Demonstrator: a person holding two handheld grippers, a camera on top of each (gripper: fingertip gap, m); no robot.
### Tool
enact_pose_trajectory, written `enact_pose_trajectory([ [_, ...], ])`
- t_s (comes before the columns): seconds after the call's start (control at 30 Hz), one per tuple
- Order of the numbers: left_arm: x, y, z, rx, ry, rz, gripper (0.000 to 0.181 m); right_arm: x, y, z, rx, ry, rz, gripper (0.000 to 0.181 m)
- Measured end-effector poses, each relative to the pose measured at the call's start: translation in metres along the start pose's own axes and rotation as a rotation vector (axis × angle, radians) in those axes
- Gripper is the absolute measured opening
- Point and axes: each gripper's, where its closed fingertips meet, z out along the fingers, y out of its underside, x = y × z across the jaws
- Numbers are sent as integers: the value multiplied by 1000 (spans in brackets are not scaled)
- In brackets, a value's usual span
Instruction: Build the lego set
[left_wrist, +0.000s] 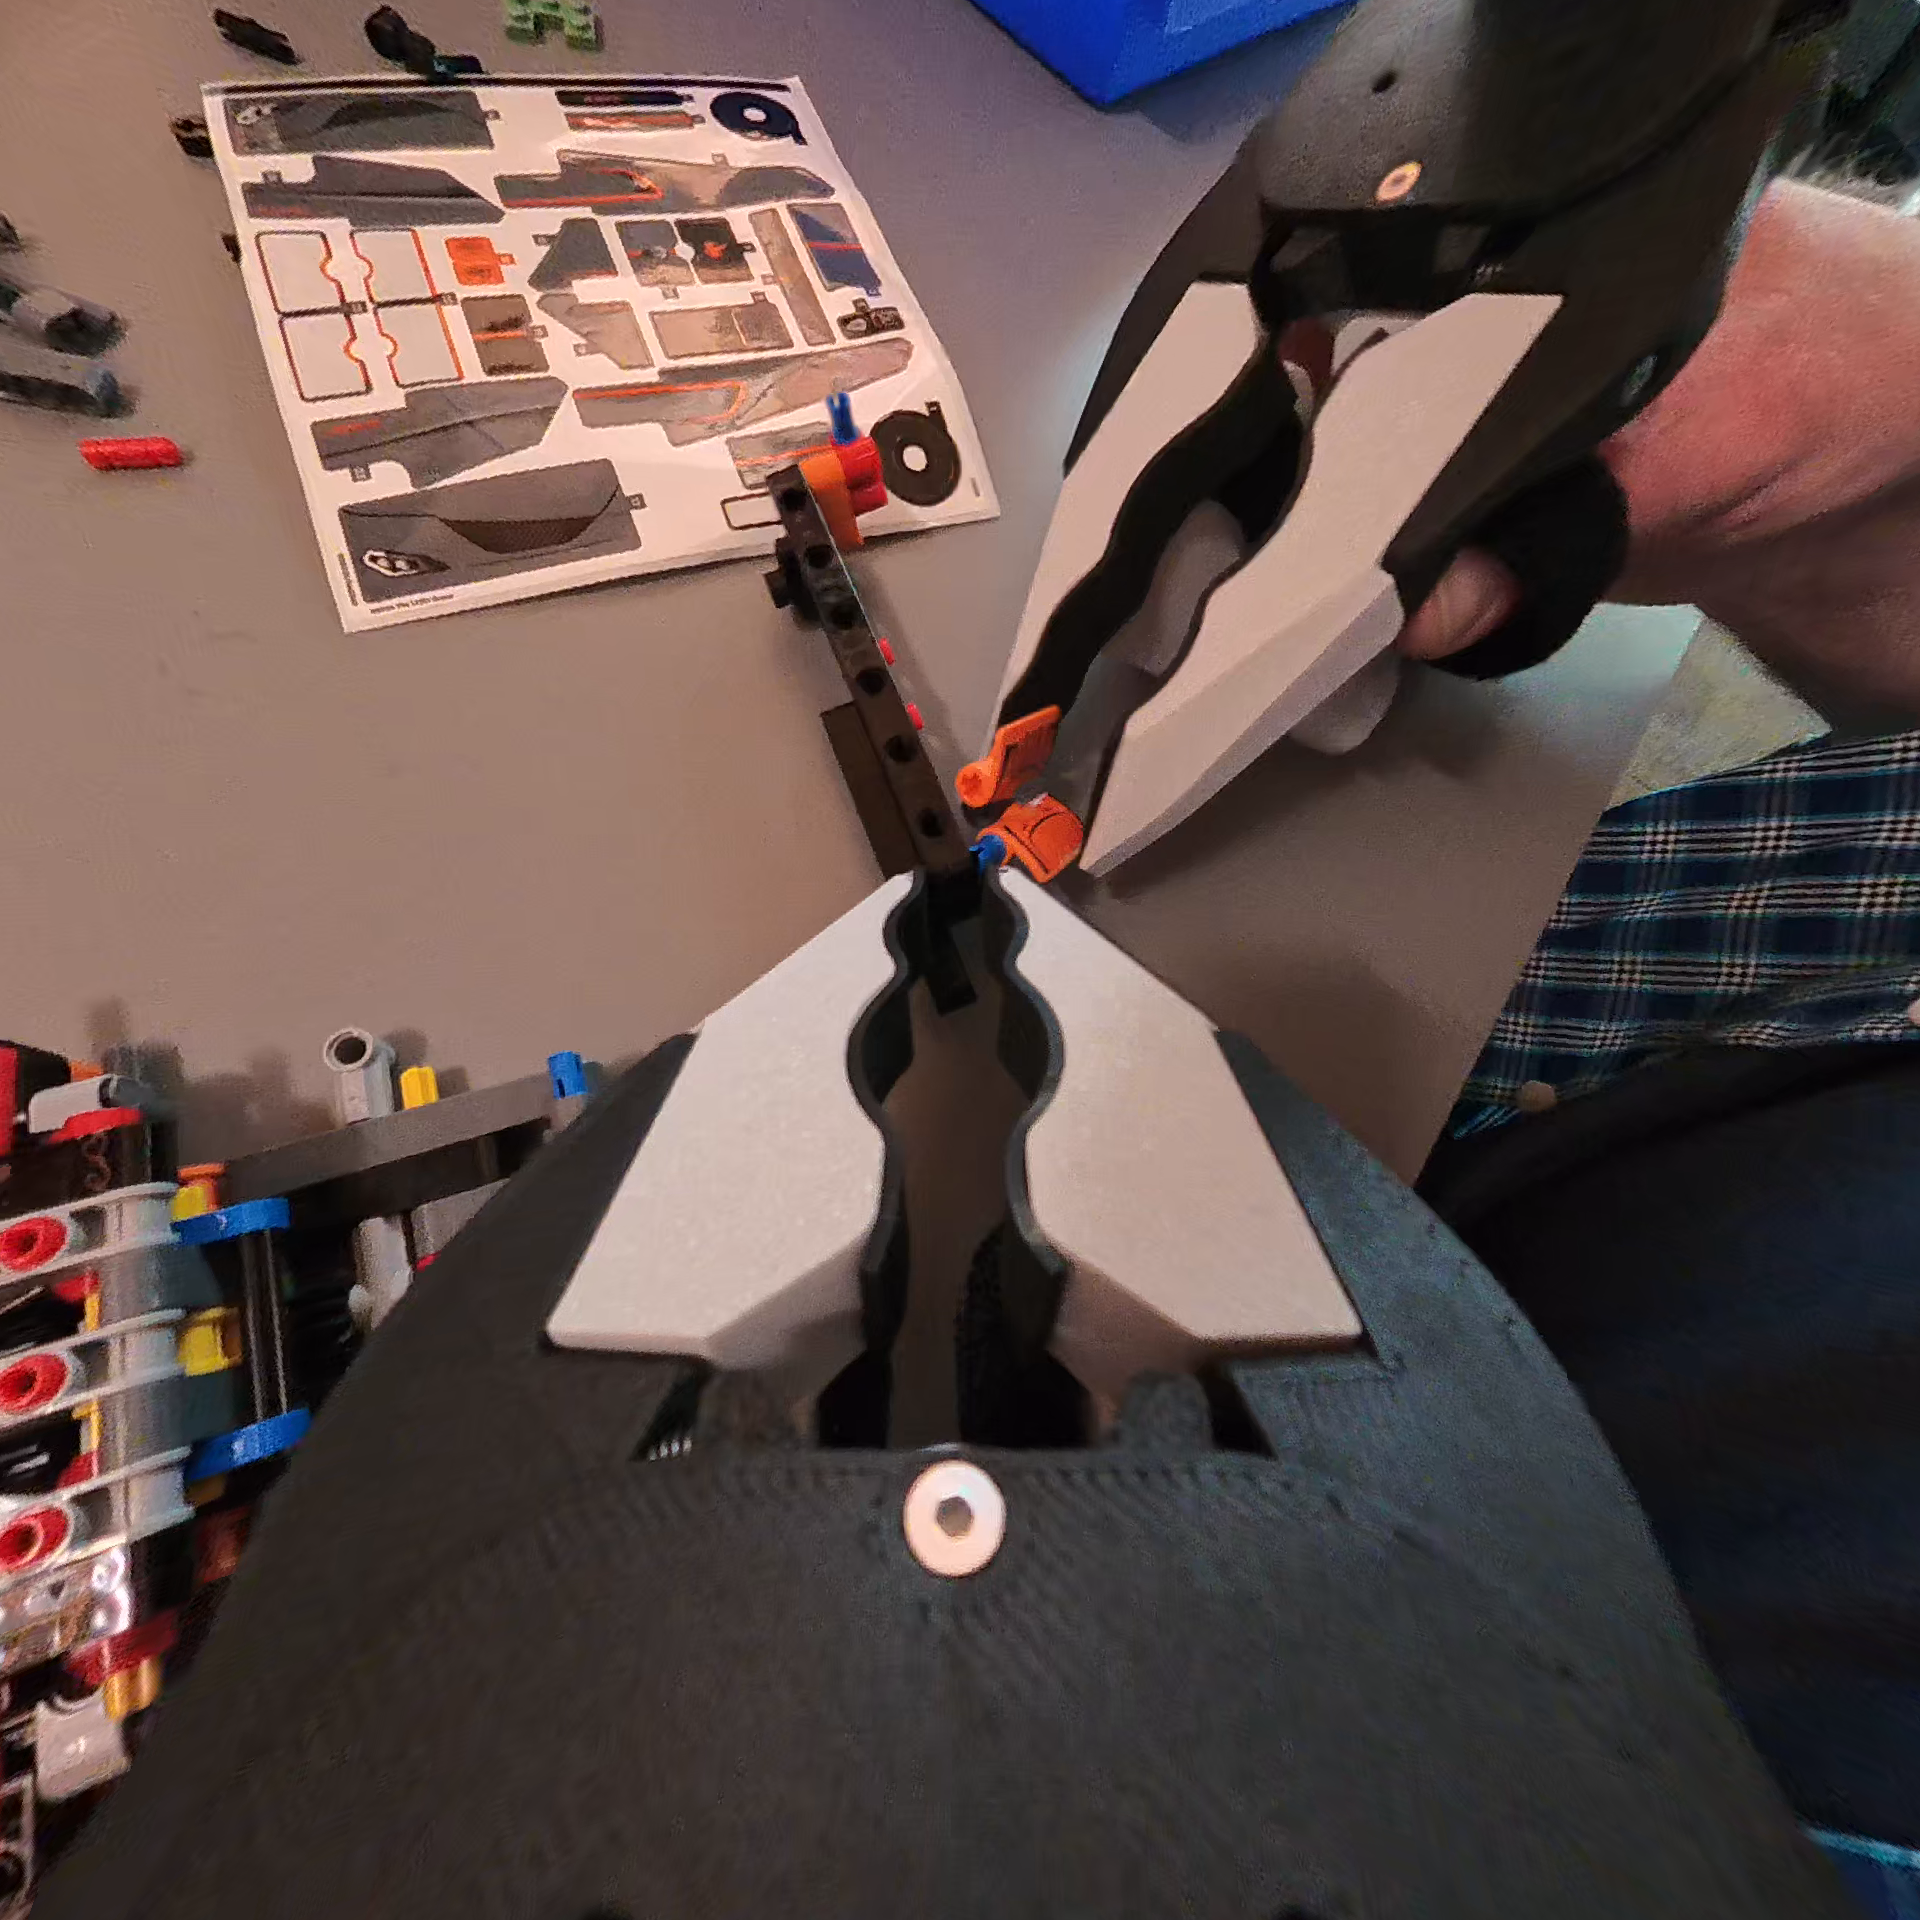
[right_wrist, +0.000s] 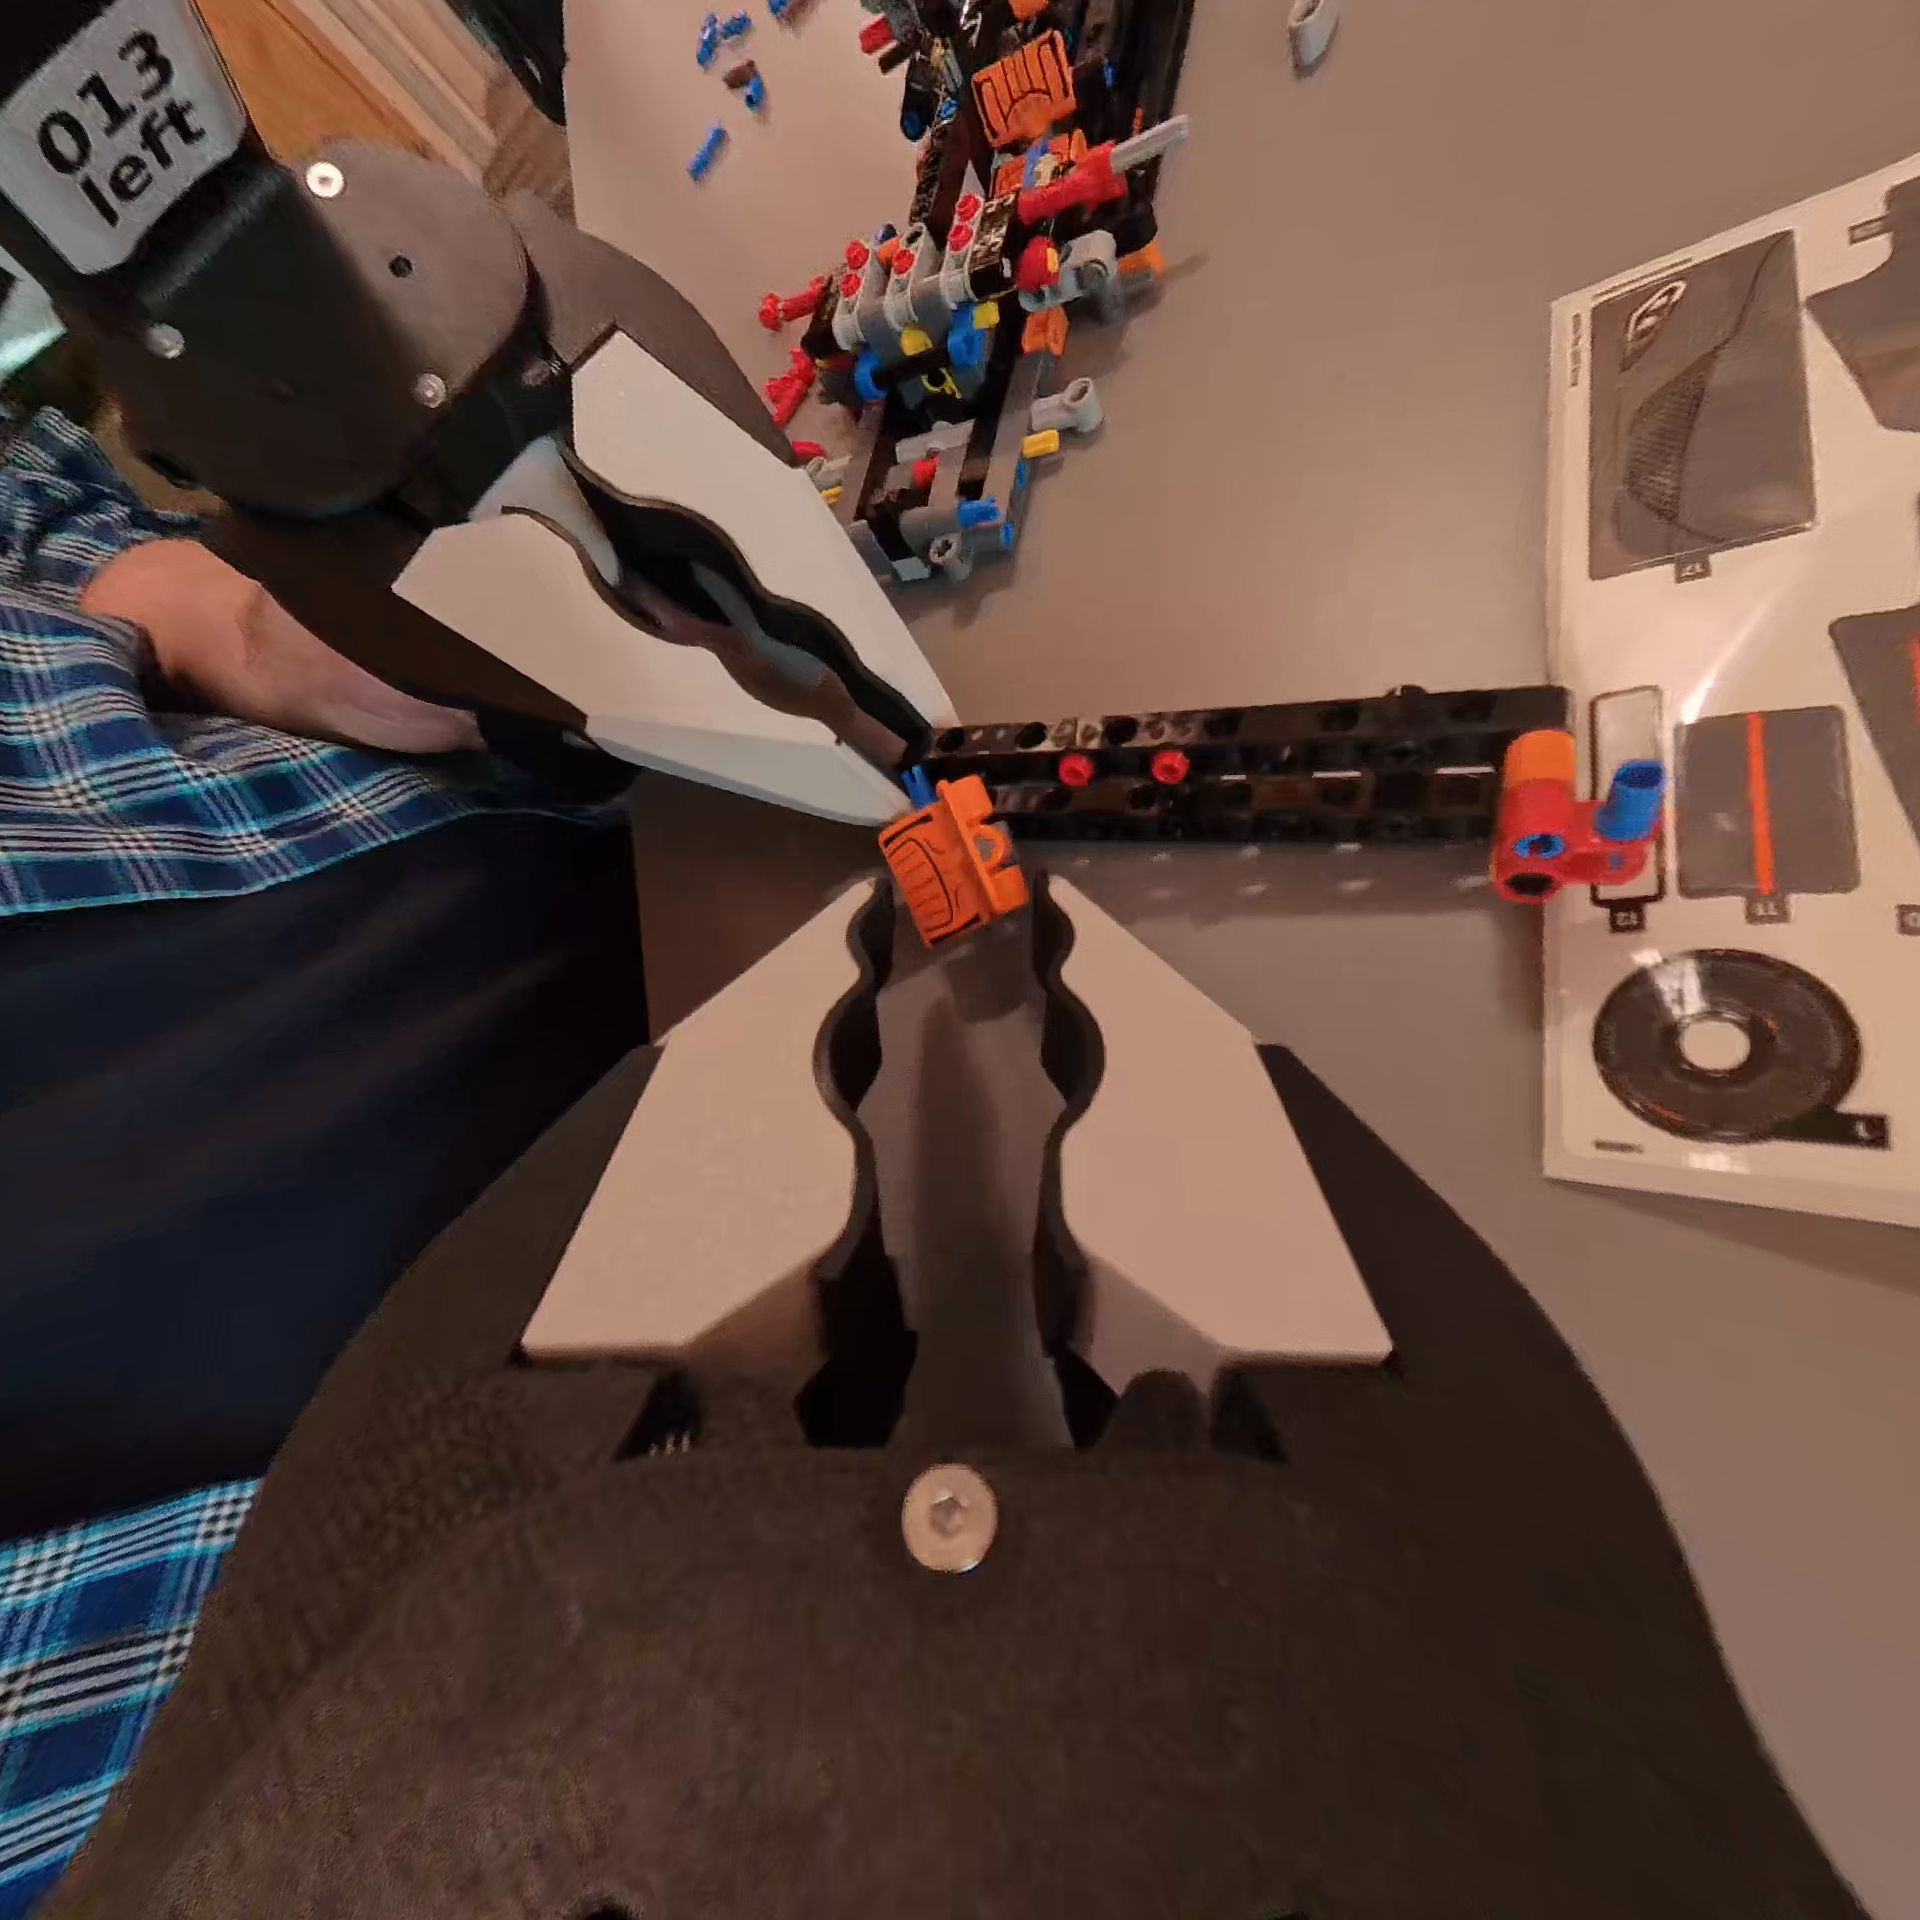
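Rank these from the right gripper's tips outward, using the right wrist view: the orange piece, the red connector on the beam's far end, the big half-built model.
1. Orange piece: right at the right gripper tips.
2. Red connector: off right, at the black beam's end.
3. Half-built model: farthest, top centre.

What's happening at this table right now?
A person with a gripper in each hand is building a Lego set. The left gripper is shut on the near end of a long black beam. The right gripper is open around a small orange piece at that end. A sticker sheet and a larger assembly lie nearby.
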Motion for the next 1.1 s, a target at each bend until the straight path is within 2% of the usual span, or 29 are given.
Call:
enact_pose_trajectory([
  [0.03, 1, 0, 0, 2, 5, -4, 10, 0, -1, 1, -2, -13, 10, 23],
  [0.17, 0, -1, -1, 12, 11, -16, 9, -1, -3, -1, 9, -51, 52, 12],
  [0.5, 0, -5, -2, 36, -8, 1, 10, -3, -8, -5, 99, 48, 18, 10],
  [0.97, 1, -3, 7, -35, -161, 290, 9, -1, 2, -12, -8, 414, -150, 8],
  [1.1, 0, -5, 8, -36, -179, 318, 9, 0, 0, -14, -33, 505, -183, 8],
])
